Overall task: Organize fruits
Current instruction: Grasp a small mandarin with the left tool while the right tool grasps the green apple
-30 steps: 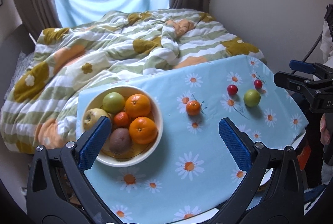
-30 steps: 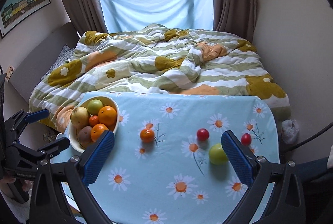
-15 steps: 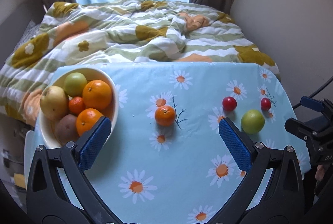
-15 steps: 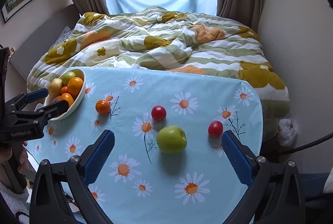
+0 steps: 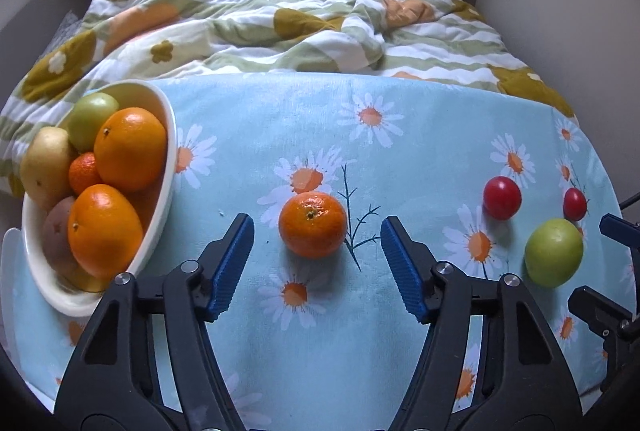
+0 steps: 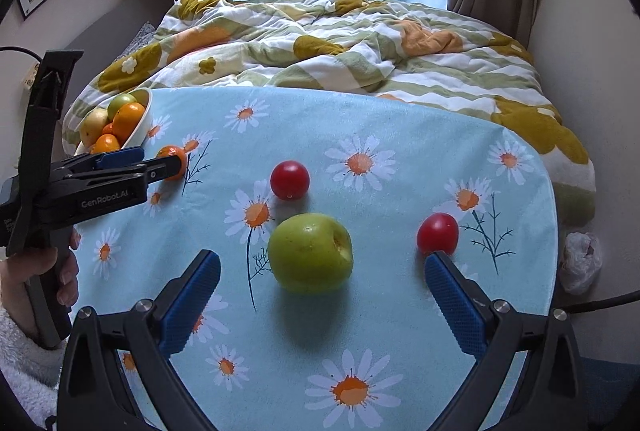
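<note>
A small mandarin (image 5: 313, 224) lies on the daisy-print tablecloth (image 5: 400, 159), right of a white bowl (image 5: 170, 151) full of oranges, apples and other fruit. My left gripper (image 5: 317, 225) straddles the mandarin. Its jaws are closing, with a gap on each side and neither pad touching it. In the right wrist view a green apple (image 6: 310, 253) sits between the wide-open jaws of my right gripper (image 6: 322, 259), untouched. Two small red fruits (image 6: 289, 179) (image 6: 437, 233) lie beyond it and to its right. The left gripper (image 6: 160, 161) partly hides the mandarin (image 6: 173, 152) there.
A bed with a rumpled flowered quilt (image 5: 304, 15) lies just behind the table. The table's right edge (image 6: 554, 231) drops to the floor beside a wall, where a plastic bag (image 6: 580, 261) lies. A person's hand (image 6: 60, 271) holds the left gripper's handle.
Both grippers have come down and closer to the table. The left jaws have narrowed around the mandarin. The right gripper now frames the green apple.
</note>
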